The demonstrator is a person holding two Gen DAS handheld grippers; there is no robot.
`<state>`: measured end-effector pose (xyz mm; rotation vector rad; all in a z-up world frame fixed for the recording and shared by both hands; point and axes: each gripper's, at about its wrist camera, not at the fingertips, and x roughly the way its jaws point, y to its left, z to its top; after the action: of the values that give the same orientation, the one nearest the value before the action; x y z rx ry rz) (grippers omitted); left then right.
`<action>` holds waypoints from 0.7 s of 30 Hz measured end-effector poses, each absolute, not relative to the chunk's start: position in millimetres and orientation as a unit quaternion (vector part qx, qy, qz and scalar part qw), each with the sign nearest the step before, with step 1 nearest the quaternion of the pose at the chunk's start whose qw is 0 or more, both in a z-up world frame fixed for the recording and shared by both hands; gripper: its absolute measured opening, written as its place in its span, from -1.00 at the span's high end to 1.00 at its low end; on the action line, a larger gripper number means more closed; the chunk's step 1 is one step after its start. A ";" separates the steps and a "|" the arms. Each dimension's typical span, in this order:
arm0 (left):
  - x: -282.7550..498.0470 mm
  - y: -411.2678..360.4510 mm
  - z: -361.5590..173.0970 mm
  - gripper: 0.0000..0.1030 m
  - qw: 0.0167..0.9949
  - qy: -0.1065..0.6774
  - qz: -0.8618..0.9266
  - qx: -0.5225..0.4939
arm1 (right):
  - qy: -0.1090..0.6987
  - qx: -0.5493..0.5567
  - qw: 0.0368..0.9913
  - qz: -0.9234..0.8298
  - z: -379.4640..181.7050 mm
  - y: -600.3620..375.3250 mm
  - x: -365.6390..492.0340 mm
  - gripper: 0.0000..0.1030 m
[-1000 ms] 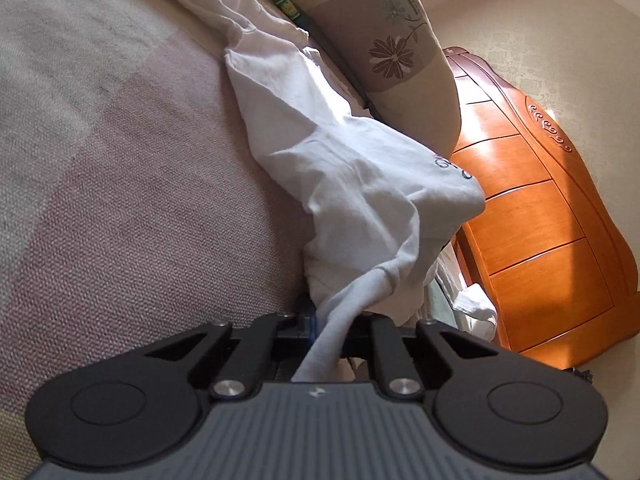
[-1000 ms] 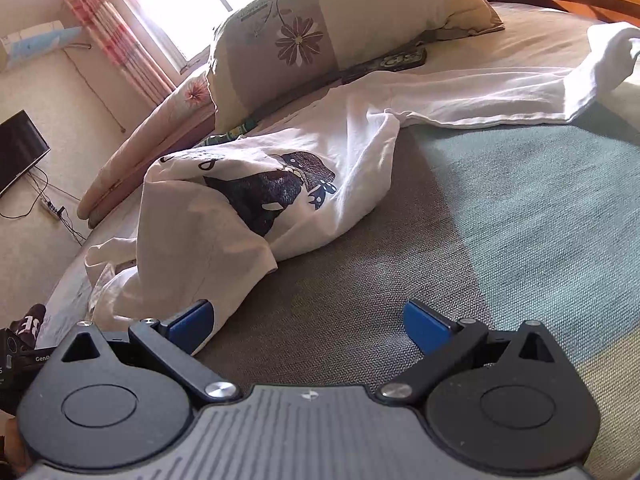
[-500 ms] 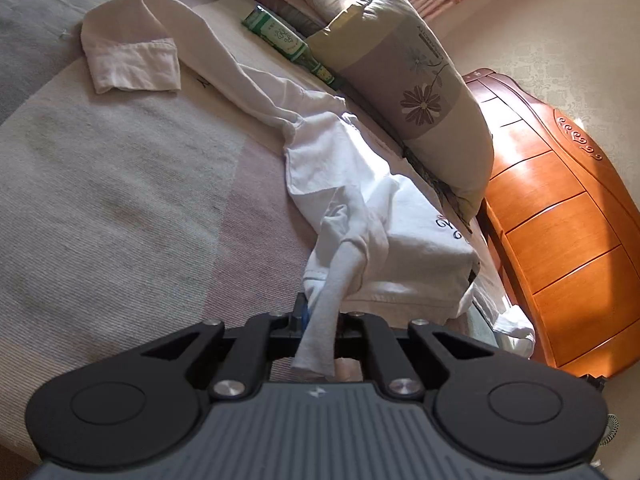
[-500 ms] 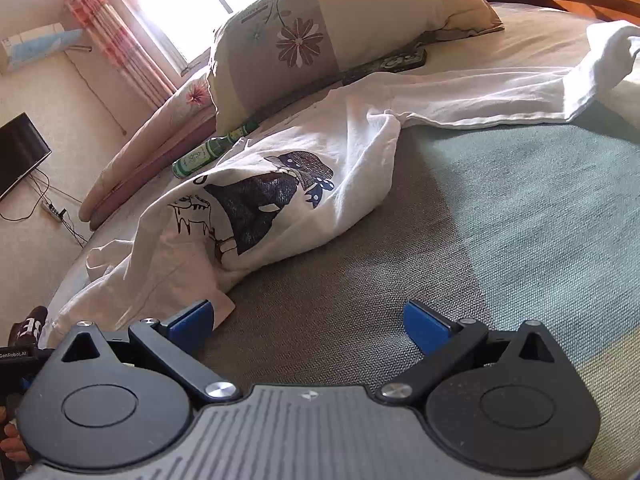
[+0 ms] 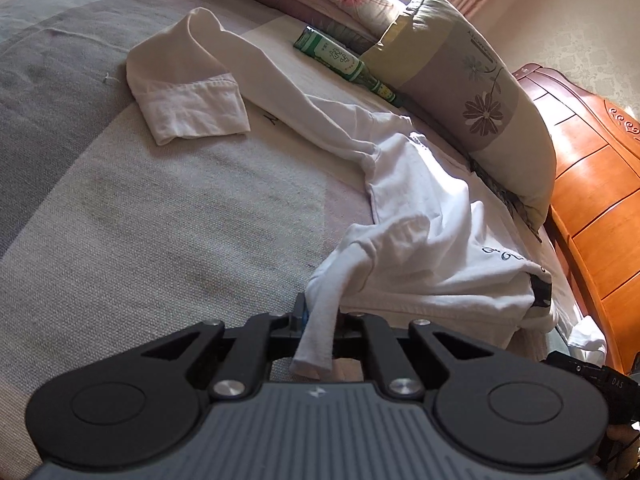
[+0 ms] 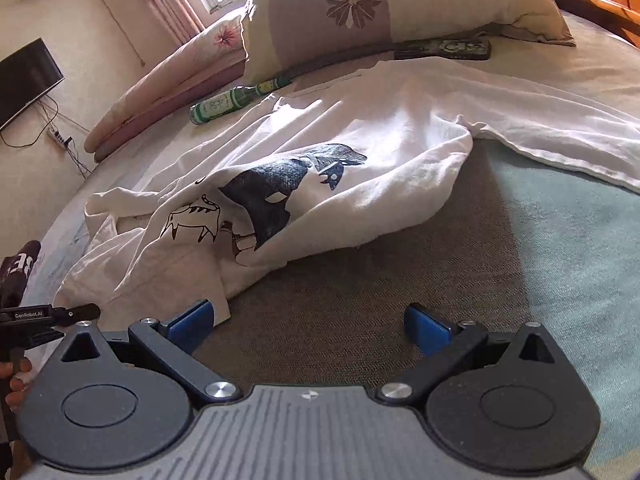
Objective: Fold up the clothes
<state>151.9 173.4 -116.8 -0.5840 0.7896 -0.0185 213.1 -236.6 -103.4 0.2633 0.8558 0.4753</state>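
White shirt (image 5: 420, 216) rumpled on bed (image 5: 140, 220), corner pinched in left gripper (image 5: 320, 316) jaws

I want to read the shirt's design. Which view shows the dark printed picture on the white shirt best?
The right wrist view: the dark printed picture lies face up on the white shirt, unobstructed. The left wrist view shows only the white shirt's plain folds, a few drawn marks and a dark sliver at its edge.

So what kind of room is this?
Most likely a bedroom: a wide bed with a grey striped cover, flowered beige pillows by an orange wooden headboard, and a white printed long-sleeved shirt spread for folding.
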 end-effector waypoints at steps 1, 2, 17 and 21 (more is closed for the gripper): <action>152.5 174.1 -116.9 0.86 0.881 0.380 -0.009 -0.280 | 0.412 0.113 0.871 0.242 -101.2 -230.1 222.0 -1.00; 152.9 174.7 -116.8 0.85 0.881 0.380 -0.009 -0.280 | 0.414 0.100 0.868 0.256 -99.1 -223.7 230.9 -1.00; 167.4 177.3 -117.0 0.84 0.881 0.385 -0.001 -0.275 | 0.405 0.121 0.845 0.329 -73.2 -185.4 327.2 -1.00; 167.1 179.0 -118.5 0.84 0.882 0.382 -0.007 -0.275 | 0.398 0.158 0.836 0.343 -83.1 -221.9 295.8 -1.00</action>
<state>167.1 179.0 -118.5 -0.5723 0.7953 -0.0137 295.8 -221.9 -83.1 0.3355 0.8434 0.7265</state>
